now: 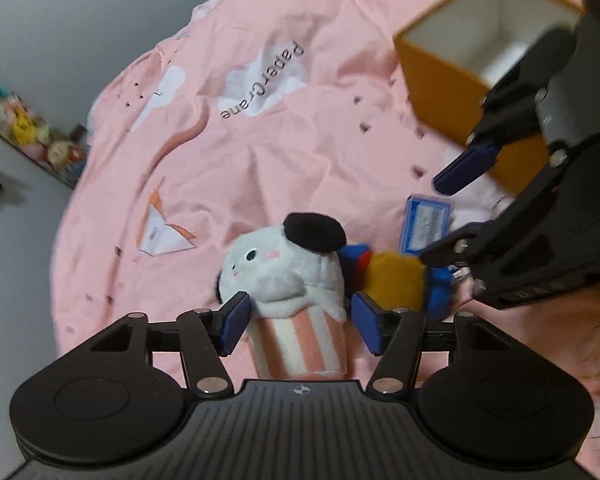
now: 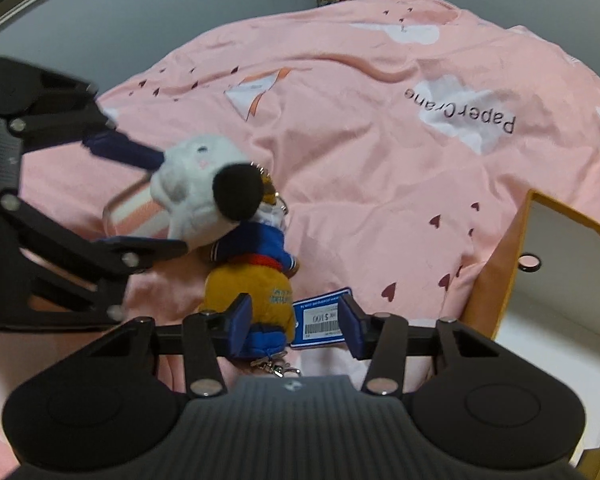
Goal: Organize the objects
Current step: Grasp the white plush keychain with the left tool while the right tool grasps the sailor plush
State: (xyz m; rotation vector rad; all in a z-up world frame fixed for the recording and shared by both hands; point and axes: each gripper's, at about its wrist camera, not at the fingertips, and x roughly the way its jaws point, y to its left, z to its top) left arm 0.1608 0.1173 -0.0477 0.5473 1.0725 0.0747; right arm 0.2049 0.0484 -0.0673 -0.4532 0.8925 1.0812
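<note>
A white plush animal (image 1: 280,268) with a black ear sits in a pink-striped cup and lies on the pink sheet (image 1: 260,140). My left gripper (image 1: 300,324) is open and straddles the cup, with a gap at its right pad. Beside it lies a yellow plush in blue clothes (image 2: 256,288) with a keychain clip and a blue price tag (image 2: 320,318). My right gripper (image 2: 296,324) is open around this plush's lower end; its left pad is against the plush and its right pad is over the tag. The left gripper (image 2: 156,196) also shows in the right wrist view, and the right gripper (image 1: 444,216) in the left wrist view.
An open orange box (image 1: 440,80) with a white inside stands on the sheet to the right (image 2: 496,272); a small round pink thing (image 2: 529,263) lies in it. A shelf of plush toys (image 1: 28,128) lines the grey wall beyond the bed.
</note>
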